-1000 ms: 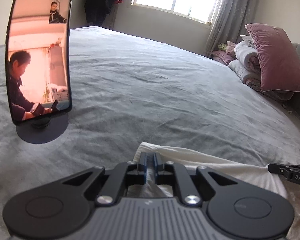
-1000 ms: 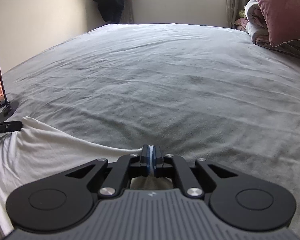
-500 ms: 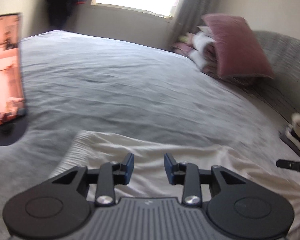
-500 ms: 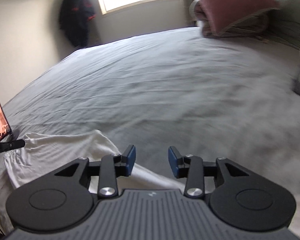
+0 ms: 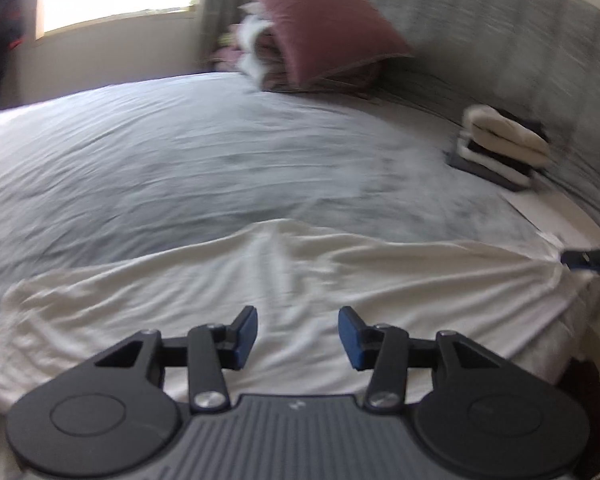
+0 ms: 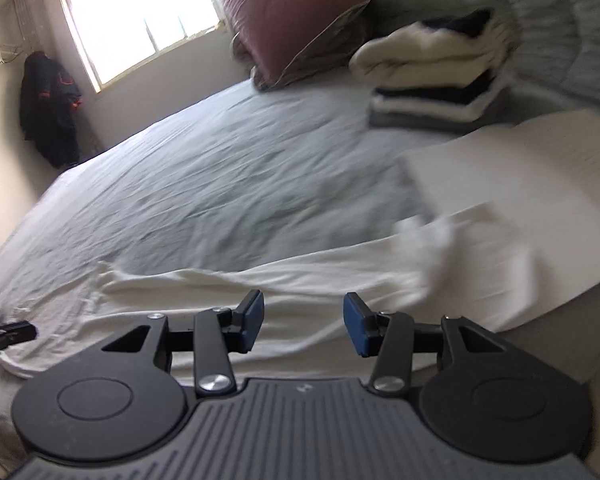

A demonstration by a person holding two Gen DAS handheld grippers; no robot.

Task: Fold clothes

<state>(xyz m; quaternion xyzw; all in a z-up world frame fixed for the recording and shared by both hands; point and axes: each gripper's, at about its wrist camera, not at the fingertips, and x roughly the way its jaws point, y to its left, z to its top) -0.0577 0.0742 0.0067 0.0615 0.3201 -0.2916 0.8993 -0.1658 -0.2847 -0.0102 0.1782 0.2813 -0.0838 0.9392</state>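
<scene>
The left gripper point(image 5: 298, 330) has just been opening, its blue-padded fingers point(image 5: 246, 334) apart with nothing between them, above the white garment point(image 5: 260, 280). The right gripper point(image 6: 303, 322) has likewise been opening and holds nothing. The garment lies spread and wrinkled along the near edge of the grey bed point(image 5: 180, 152), with a folded stack of clothes point(image 6: 436, 80) and a mauve pillow point(image 6: 292, 16) farther back.

The left gripper point(image 5: 298, 334) is matte black — two rounded disc-like lobes, angular linkage arms fixed with silver screws, and blue pads on the inner faces of its fingers point(image 5: 247, 334). A ribbed grey housing bearing a small pale mark sits between the lobes. The right gripper point(image 6: 303, 328) is built alike — same black arms, silver screws, blue pads.
</scene>
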